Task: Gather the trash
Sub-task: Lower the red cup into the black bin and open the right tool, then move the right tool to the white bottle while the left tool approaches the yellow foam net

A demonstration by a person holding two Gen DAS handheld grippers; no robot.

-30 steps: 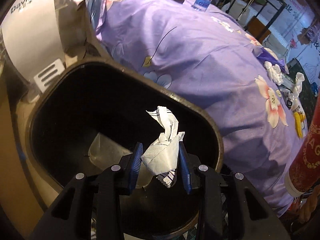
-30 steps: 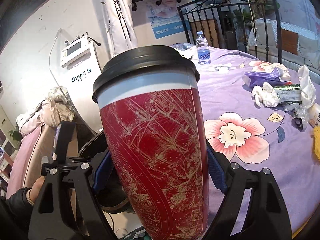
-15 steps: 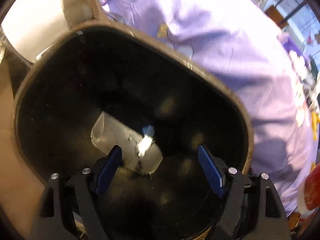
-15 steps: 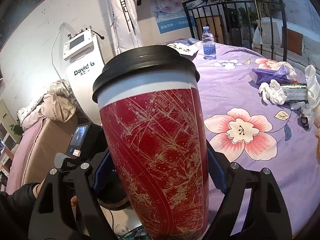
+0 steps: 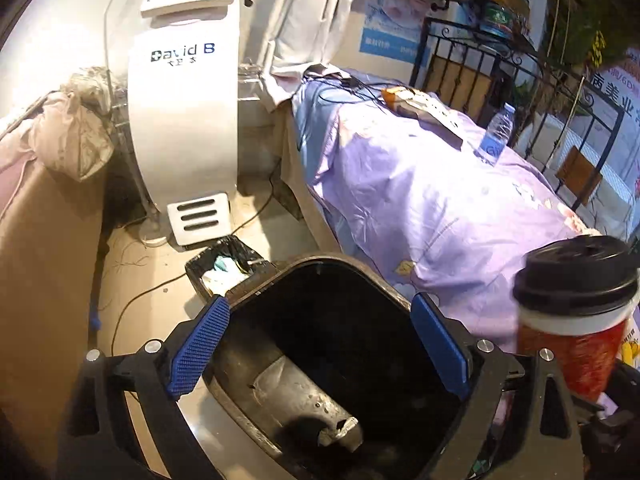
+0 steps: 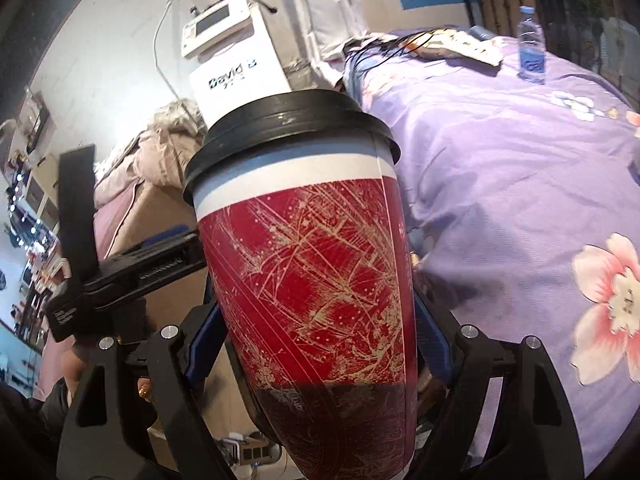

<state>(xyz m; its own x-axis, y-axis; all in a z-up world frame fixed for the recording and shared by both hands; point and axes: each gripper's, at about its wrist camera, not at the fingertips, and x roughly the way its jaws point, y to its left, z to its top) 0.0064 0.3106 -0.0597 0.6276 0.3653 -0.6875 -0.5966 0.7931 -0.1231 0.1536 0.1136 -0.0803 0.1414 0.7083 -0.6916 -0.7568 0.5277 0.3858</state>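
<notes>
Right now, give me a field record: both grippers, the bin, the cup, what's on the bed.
left gripper: jaws opening, nothing between the pads, poised over the bin
right gripper: shut on the red cup
red cup: upright, black lid on, gold line pattern
bin: dark, open top; light scrap near the bottom, contents otherwise hard to make out
small bin: black liner, on the floor beyond the big one
bed: purple floral cover
water bottle: upright on the bed

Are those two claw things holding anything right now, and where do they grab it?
The right gripper clamps the red paper cup around its lower body. The left gripper, jaws opening above the black bin, holds nothing.
</notes>
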